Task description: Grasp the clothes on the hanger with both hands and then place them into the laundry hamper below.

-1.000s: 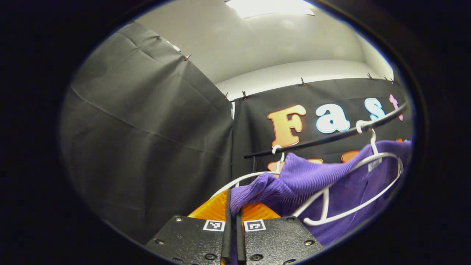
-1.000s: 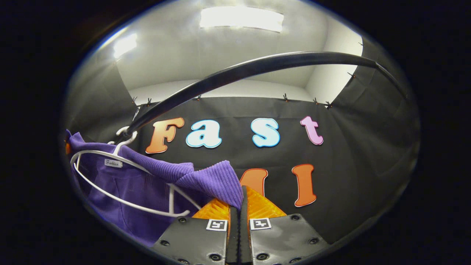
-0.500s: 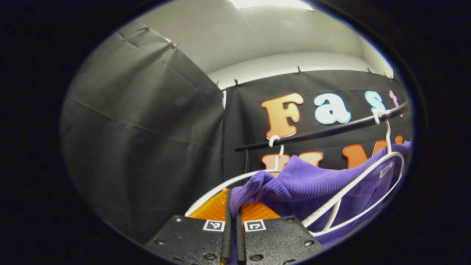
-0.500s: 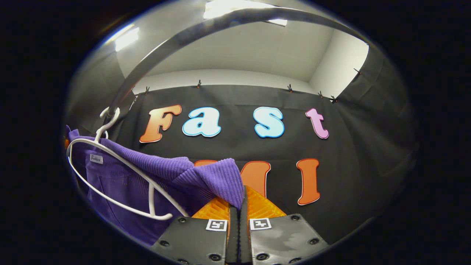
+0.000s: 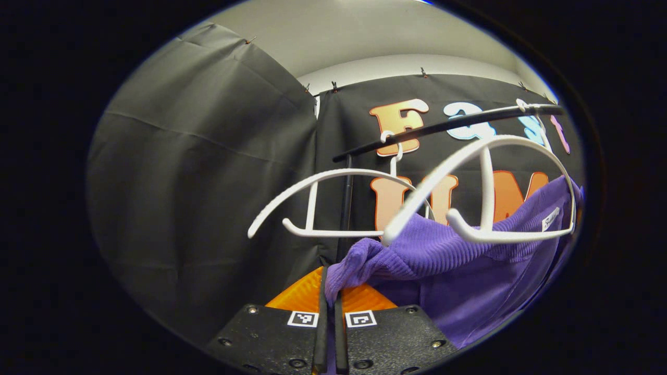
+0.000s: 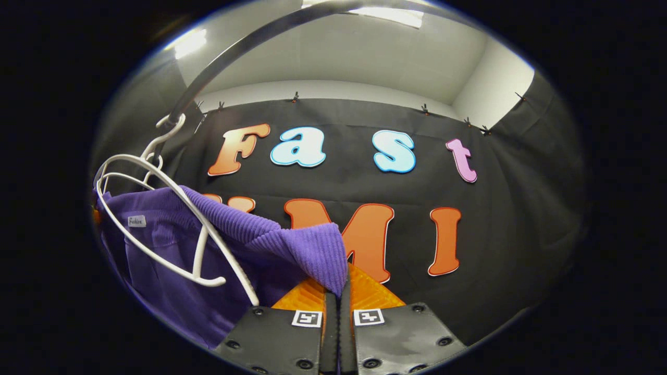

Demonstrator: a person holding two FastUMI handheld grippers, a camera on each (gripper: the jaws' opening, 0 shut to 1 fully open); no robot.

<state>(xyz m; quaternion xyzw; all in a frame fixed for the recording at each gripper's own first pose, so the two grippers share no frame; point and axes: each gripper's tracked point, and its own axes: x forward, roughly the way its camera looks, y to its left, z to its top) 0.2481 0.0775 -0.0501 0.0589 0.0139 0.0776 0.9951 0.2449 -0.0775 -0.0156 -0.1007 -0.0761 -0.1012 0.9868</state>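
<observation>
Purple ribbed-knit garment [image 5: 458, 271] pinched at 2 corners, now hanging below its hanger.

Soft, finely ribbed cloth sags between the left gripper [image 5: 329, 291] and the right gripper [image 6: 337, 291], each with fingers closed tight on a bunched fold. 2 white curved plastic hangers [image 5: 484, 192] hook over the thin black rail [image 5: 448, 127]. 1 second ago the nearer hanger lay inside the garment; it now stands bare above the knit, with the rail higher in both gripper views.
</observation>
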